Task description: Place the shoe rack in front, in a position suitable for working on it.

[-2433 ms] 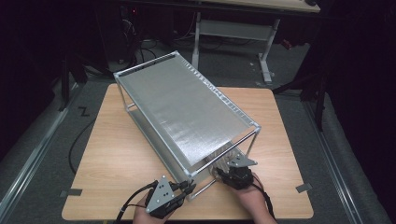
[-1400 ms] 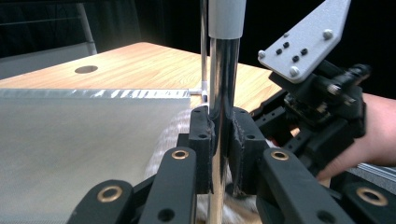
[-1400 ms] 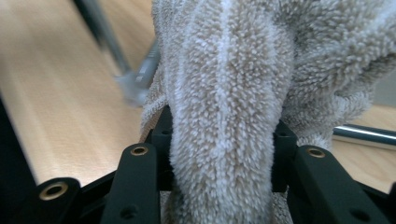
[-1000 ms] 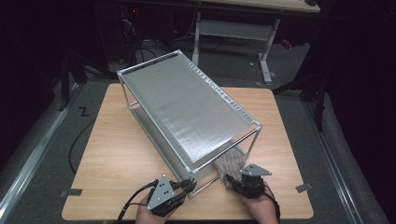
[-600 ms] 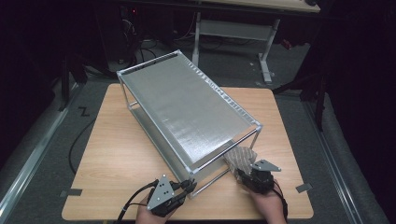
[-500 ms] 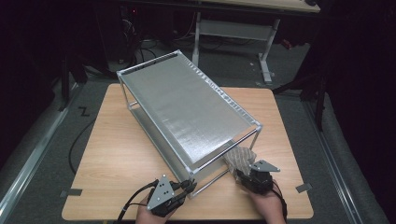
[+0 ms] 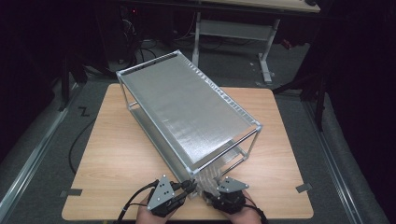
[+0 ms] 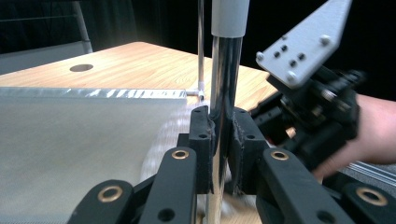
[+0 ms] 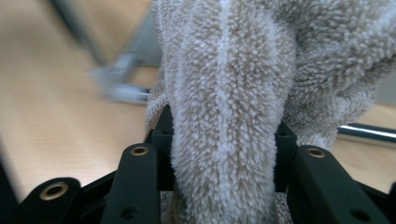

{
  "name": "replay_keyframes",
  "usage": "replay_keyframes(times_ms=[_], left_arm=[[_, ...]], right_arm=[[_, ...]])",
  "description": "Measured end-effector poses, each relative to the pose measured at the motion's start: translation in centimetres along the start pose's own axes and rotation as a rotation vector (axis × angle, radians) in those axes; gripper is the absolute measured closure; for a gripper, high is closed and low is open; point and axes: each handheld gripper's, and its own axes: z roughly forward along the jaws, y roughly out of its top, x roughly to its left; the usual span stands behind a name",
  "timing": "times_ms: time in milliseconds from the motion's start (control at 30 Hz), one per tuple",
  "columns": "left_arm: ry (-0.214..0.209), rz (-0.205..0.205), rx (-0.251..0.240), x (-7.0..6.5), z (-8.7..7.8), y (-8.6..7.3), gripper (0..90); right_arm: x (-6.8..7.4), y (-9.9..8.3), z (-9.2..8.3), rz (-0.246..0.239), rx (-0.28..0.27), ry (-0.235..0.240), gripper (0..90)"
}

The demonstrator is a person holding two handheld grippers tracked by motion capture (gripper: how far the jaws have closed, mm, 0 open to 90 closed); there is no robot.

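A wire rack (image 7: pixel 187 112) with a silver-lined top shelf stands slantwise on the wooden table (image 7: pixel 116 154). My left gripper (image 7: pixel 190 185) is at its near corner, shut on the upright chrome post (image 8: pixel 224 70); the pads (image 8: pixel 201 135) clamp it from both sides. Right beside it, my right gripper (image 7: pixel 211 195) is shut on a bunched beige towel (image 9: pixel 229 93) that touches the rack's lower front edge (image 7: pixel 208 179). Its jaws have just been opening a little, with the towel still between them. In the left gripper view the right gripper (image 8: pixel 317 107) is close by on the right.
The rack's lower shelf (image 8: pixel 70 130) stretches left of the post. The table has a round cable hole (image 8: pixel 81 67) and tape marks (image 7: pixel 303 187) near its corners. A white desk frame (image 7: pixel 233 28) stands behind on dark floor. Bare wood lies to both sides of the rack.
My right gripper has carried the towel leftward from the rack's right front post along the lower front edge, up beside the left gripper. The left gripper has kept still on the post.
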Motion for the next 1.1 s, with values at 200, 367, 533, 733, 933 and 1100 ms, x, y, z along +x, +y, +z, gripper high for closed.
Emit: replay_keyframes(times_ms=[200, 367, 533, 733, 933, 1100], left_arm=[[0.001, 0.000, 0.000, 0.0, 0.0, 0.0, 80.5], [0.000, 0.000, 0.000, 0.0, 0.0, 0.0, 80.5], [-0.002, 0.000, 0.000, 0.0, 0.0, 0.0, 80.4], [-0.002, -0.001, 0.000, 0.0, 0.0, 0.0, 80.5], [-0.002, -0.001, 0.000, 0.0, 0.0, 0.0, 80.5], [-0.002, -0.001, 0.000, 0.0, 0.0, 0.0, 80.5]], right_arm=[[1.7, 0.3, 0.4, -0.040, 0.000, 0.040, 58.2], [1.5, 0.3, 0.4, -0.030, 0.004, 0.046, 58.2], [0.3, 0.2, 0.2, -0.017, 0.008, 0.013, 57.9], [-2.7, -0.4, -0.5, 0.074, 0.006, -0.074, 57.6], [-6.7, -1.3, -1.4, 0.182, -0.002, -0.196, 57.5], [-9.1, -2.0, -2.3, 0.240, -0.002, -0.284, 57.4]])
